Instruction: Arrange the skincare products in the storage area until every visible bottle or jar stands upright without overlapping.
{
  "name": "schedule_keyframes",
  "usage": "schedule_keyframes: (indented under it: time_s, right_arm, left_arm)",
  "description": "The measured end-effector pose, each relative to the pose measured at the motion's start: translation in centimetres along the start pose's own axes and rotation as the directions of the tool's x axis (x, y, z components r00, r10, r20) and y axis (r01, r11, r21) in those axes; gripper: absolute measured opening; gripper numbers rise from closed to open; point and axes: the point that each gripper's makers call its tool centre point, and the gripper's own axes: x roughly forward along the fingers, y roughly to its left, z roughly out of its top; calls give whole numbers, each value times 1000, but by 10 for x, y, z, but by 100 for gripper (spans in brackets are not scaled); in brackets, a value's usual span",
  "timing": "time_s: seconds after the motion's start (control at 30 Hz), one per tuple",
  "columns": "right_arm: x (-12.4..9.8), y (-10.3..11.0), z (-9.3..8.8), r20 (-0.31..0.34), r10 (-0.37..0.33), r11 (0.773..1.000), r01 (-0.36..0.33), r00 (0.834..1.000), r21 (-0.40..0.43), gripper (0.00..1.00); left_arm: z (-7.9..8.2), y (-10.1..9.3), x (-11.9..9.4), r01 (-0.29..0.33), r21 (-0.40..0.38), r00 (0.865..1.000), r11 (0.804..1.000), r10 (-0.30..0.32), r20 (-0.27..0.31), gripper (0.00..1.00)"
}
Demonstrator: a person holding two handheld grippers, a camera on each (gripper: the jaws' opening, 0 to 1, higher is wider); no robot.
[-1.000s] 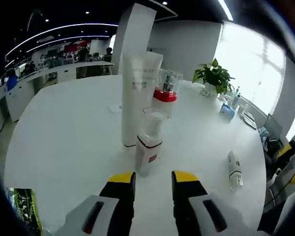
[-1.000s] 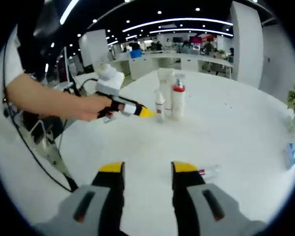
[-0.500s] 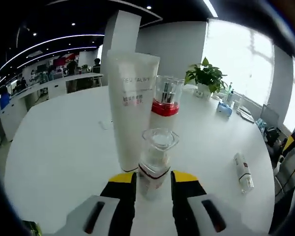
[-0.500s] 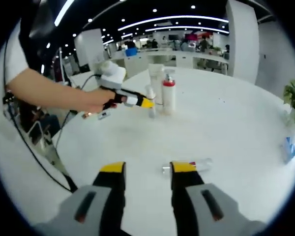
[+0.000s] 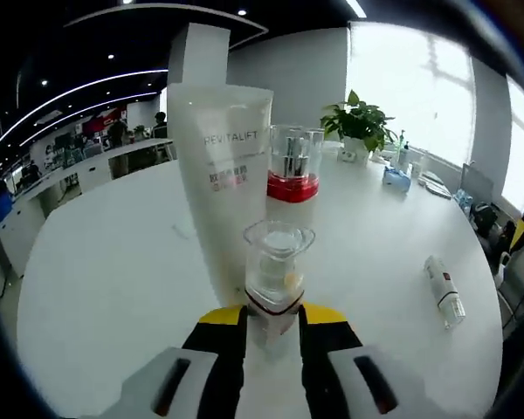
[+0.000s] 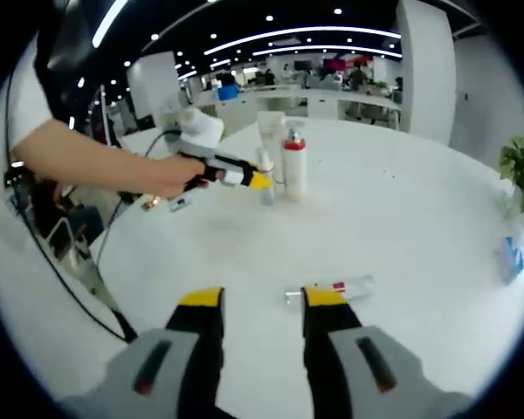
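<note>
A small bottle (image 5: 276, 281) with a clear cap stands upright between the yellow tips of my left gripper (image 5: 273, 321), whose jaws press against its base. Right behind it stand a tall white tube (image 5: 223, 183) and a red-collared pump bottle (image 5: 293, 175). Another slim bottle (image 5: 444, 291) lies on its side at the right. In the right gripper view that lying bottle (image 6: 329, 287) rests just beyond the right jaw tip of my right gripper (image 6: 262, 301), which is open and empty. Farther off, a hand holds the left gripper (image 6: 253, 181) at the small bottle (image 6: 266, 188), beside the tube (image 6: 271, 140) and the pump bottle (image 6: 294, 166).
Everything sits on a round white table (image 5: 105, 262). A potted plant (image 5: 362, 122) and a blue item (image 5: 395, 177) stand near its far edge by the window. A person's arm (image 6: 96, 166) reaches in from the left. Cables hang off the table's left edge (image 6: 70, 271).
The left gripper has come forward around the small bottle and its jaws have narrowed onto it. The right gripper has drawn closer to the lying bottle.
</note>
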Motion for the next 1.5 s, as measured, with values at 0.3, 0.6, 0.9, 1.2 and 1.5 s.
schedule_keyframes:
  time_s: [0.3, 0.6, 0.9, 1.2, 1.5]
  right_arm:
    - [0, 1, 1, -1, 1, 1000, -1, 1000, -6, 31]
    - [3, 7, 1, 6, 15, 1000, -15, 1000, 0, 31]
    - [1, 9, -3, 6, 9, 1000, -9, 1000, 9, 31]
    - [1, 12, -3, 5, 10, 1000, -10, 1000, 9, 31]
    - [3, 15, -3, 5, 20, 999, -20, 1000, 36, 33]
  left_arm:
    - [0, 0, 1, 10, -44, 1000, 999, -10, -3, 25]
    - [-11, 3, -6, -24, -91, 1000, 996, 23, -15, 24]
    - [-15, 5, -9, -42, -118, 999, 992, 40, -15, 20]
    - [-13, 8, -8, -51, -131, 999, 990, 50, -12, 19]
    - [-18, 4, -12, -38, -151, 999, 988, 36, -10, 20]
